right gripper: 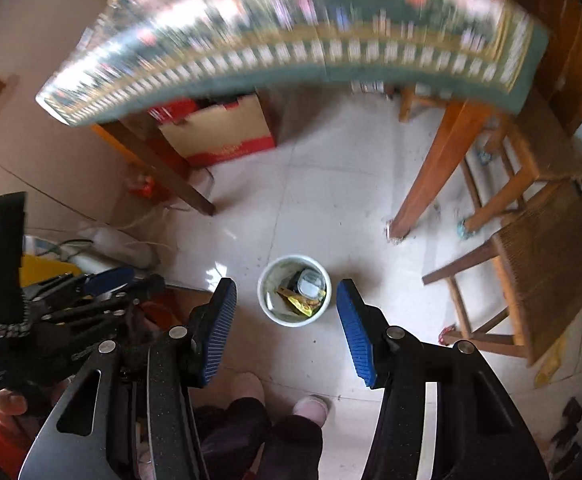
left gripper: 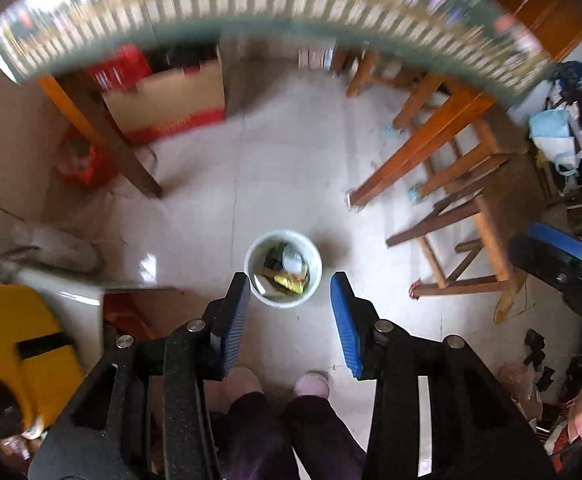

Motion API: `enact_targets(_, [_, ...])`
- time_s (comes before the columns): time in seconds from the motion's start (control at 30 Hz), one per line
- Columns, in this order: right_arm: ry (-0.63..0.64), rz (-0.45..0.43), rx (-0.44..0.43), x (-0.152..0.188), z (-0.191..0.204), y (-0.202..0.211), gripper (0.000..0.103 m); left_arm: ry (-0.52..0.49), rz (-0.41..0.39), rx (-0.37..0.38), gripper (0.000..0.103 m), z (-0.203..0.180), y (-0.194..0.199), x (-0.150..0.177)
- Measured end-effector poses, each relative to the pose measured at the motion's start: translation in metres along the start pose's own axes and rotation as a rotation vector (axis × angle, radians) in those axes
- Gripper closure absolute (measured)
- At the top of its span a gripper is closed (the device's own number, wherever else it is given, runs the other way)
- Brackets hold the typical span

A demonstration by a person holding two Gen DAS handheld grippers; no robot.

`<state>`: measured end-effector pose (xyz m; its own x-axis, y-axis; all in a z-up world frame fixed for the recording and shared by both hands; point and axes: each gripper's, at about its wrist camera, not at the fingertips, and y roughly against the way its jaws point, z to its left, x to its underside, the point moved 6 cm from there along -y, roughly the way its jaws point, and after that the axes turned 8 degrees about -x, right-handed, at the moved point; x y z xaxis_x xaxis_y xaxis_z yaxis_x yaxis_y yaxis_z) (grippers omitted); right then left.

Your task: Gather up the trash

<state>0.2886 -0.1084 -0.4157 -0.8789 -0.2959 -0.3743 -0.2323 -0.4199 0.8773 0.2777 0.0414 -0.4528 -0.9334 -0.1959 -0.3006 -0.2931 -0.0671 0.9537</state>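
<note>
Both grippers point steeply down at the floor from well above it, and both are empty. Jaws of the left gripper (left gripper: 290,312) stand partly apart with nothing between the blue pads; the right gripper (right gripper: 287,320) is the same, partly open and holding nothing.

Beyond the fingertips of each, on the pale tiled floor (left gripper: 291,152), stands a small white bin (left gripper: 283,268). It is upright, its round mouth facing up, and it holds wrappers, a yellow packet and a pale cup or lid. In either wrist view the bin sits just ahead of the gap between the jaws, near centre, slightly toward the left pad. Being round, it has no long axis to align with.

Neither hand is clearly nearer; they appear side by side at similar height. The person's slippered feet (left gripper: 311,384) stand behind the bin, below the jaws. Loose trash to fetch is not identifiable; small dark scraps (left gripper: 535,350) lie off to the right. A patterned table edge (left gripper: 251,4) is blurred.
</note>
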Motion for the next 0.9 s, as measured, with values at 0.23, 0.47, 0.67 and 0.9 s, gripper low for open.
enact_targets(0.23, [0.077, -0.130, -0.003, -0.007, 0.051, 0.124, 0.055, -0.011, -0.183, 0.016, 0.062, -0.002, 0.161, 0.002])
enact_targets(0.47, [0.140, -0.378, -0.006, 0.002, 0.105, 0.253, 0.055, -0.066, -0.433, 0.063, 0.062, -0.002, 0.310, 0.016])
enact_targets(0.67, [0.170, -0.598, 0.016, 0.033, 0.155, 0.334, 0.055, -0.077, -0.638, 0.094, 0.058, 0.014, 0.414, 0.052])
enact_targets(0.9, [0.224, -0.725, 0.048, 0.063, 0.191, 0.373, 0.029, -0.065, -0.805, 0.091, 0.029, 0.039, 0.490, 0.107])
